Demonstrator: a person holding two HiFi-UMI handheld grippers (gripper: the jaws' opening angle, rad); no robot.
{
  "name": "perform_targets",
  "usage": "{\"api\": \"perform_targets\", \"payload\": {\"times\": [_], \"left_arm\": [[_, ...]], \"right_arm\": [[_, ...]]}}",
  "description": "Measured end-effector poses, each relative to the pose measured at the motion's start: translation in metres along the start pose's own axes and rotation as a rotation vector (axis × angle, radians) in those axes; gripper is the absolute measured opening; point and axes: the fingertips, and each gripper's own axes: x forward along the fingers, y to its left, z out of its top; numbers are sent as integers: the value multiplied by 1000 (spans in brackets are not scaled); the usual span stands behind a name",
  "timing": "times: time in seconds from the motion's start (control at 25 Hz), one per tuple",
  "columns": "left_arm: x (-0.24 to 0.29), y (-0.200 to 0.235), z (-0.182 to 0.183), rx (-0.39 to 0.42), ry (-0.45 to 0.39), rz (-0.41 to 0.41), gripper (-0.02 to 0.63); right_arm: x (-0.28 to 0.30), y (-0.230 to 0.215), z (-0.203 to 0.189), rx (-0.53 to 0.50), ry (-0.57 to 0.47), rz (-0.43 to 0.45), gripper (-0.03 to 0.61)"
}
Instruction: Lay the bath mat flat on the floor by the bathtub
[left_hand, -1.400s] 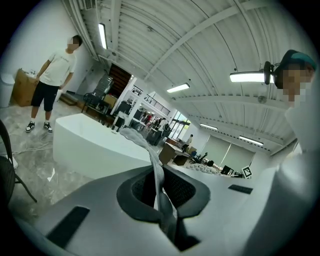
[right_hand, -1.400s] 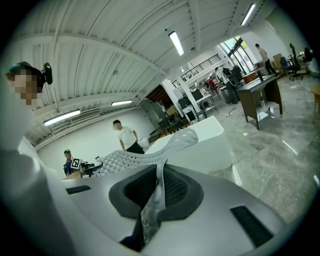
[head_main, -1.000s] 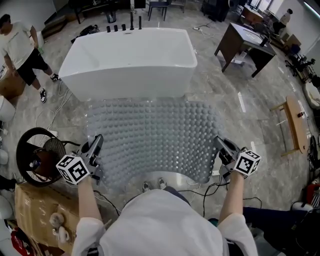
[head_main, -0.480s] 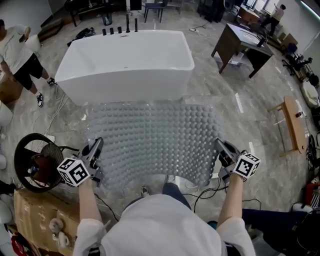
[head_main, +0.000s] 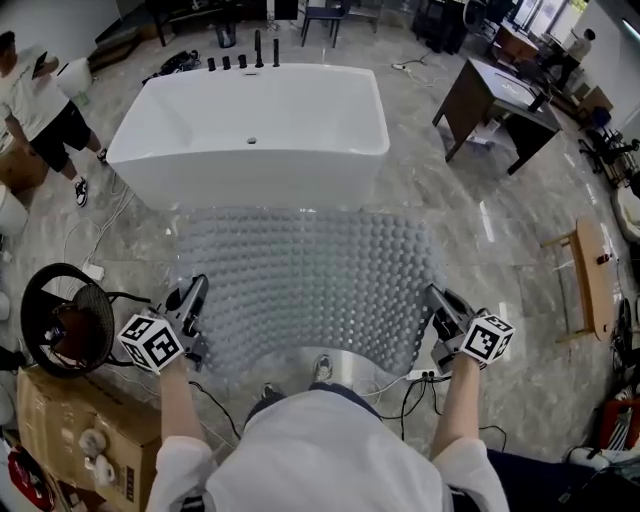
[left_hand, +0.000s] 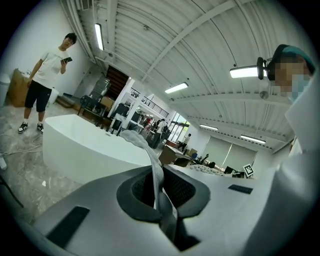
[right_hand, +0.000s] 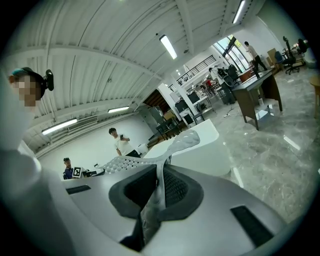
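Clear mat (head_main: 305, 285) between 2 tools (head_main: 196, 297) (head_main: 436, 302) (pinched)

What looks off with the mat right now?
The bath mat isn't flat: its near corners are pinched up in the left gripper and right gripper, so the near edge hangs off the floor. Nothing looks damaged.

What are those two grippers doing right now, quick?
Left gripper: closed on the clear bumpy plastic bath mat.
Right gripper: closed on the same mat.
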Motion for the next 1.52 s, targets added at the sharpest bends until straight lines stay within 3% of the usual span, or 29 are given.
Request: {"api": "perform_targets", "payload": {"times": [0.28, 0.64, 1.52], "left_arm": [[42, -6, -3, 18, -6, 55, 41], [84, 23, -3, 23, 29, 101, 41], [195, 143, 12, 61, 125, 45, 41]], "right_arm": [[17, -50, 22, -10, 25, 5, 41], [58, -80, 33, 3, 53, -13, 41], [180, -129, 41, 23, 66, -174, 41]]}}
